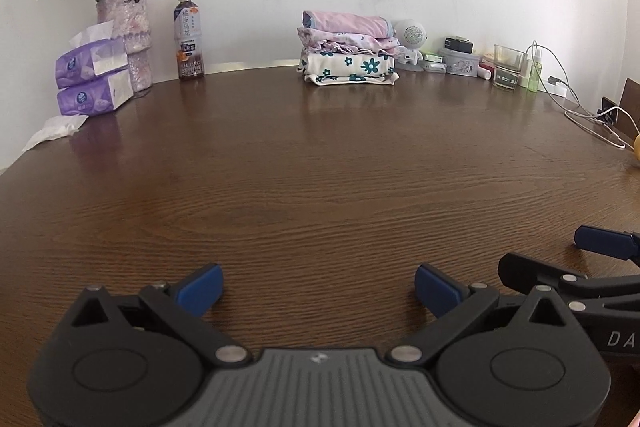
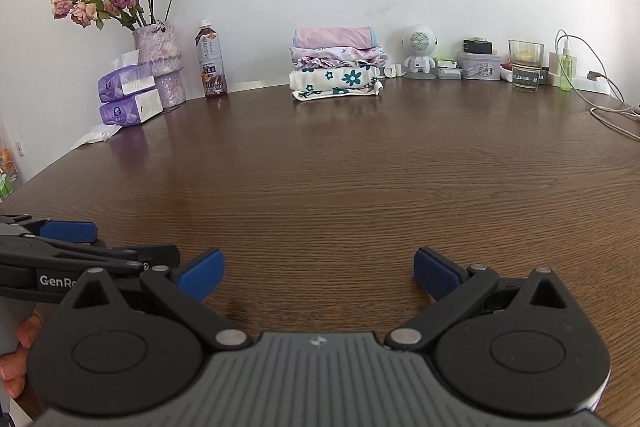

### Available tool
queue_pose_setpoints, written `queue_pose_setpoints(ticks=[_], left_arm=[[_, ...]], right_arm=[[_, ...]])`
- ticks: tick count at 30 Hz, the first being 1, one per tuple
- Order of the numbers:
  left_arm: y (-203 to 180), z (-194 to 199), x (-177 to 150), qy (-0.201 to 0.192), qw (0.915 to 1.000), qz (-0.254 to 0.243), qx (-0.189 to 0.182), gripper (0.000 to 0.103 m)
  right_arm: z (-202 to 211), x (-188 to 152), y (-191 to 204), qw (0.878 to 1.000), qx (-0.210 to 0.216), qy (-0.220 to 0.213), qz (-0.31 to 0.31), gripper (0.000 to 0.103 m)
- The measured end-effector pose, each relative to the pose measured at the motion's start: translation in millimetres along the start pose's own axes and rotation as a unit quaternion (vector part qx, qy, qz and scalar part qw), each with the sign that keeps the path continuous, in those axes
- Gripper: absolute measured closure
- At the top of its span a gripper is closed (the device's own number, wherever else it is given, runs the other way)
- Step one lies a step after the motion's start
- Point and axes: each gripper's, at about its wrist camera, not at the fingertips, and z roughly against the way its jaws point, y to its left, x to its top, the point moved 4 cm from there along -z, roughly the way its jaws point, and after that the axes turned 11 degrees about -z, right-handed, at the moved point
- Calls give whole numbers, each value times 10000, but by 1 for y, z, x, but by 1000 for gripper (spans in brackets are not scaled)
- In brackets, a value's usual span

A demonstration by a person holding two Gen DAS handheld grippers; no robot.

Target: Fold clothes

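Note:
A stack of folded clothes [image 1: 348, 49] [image 2: 336, 65] sits at the far edge of the brown wooden table [image 1: 320, 167] [image 2: 340, 167], against the white wall: pink pieces on top, a cream one with teal flowers at the bottom. My left gripper [image 1: 318, 289] hovers low over the near side of the table, open, nothing between its blue pads. My right gripper [image 2: 318, 273] is beside it, also open and empty. Each gripper shows at the edge of the other's view, the right one [image 1: 604, 243] and the left one [image 2: 68, 231]. No loose garment is in view.
At the back left stand a vase of dried roses [image 2: 160, 63], two purple tissue packs [image 2: 128, 99], a crumpled tissue [image 2: 98, 135] and a tea bottle [image 2: 210, 61]. Back right holds a small white speaker [image 2: 418, 53], boxes, a glass [image 2: 525, 65], a spray bottle and white cables [image 2: 612, 107]. A person's fingers [image 2: 18, 359] show bottom left.

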Motion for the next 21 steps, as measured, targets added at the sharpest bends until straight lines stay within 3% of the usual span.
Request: queue_pose_setpoints(ticks=[21], left_arm=[[-1,0,0,7,10000,18,-1,1]], right_arm=[[0,0,0,10000,1,-5,-11,0]])
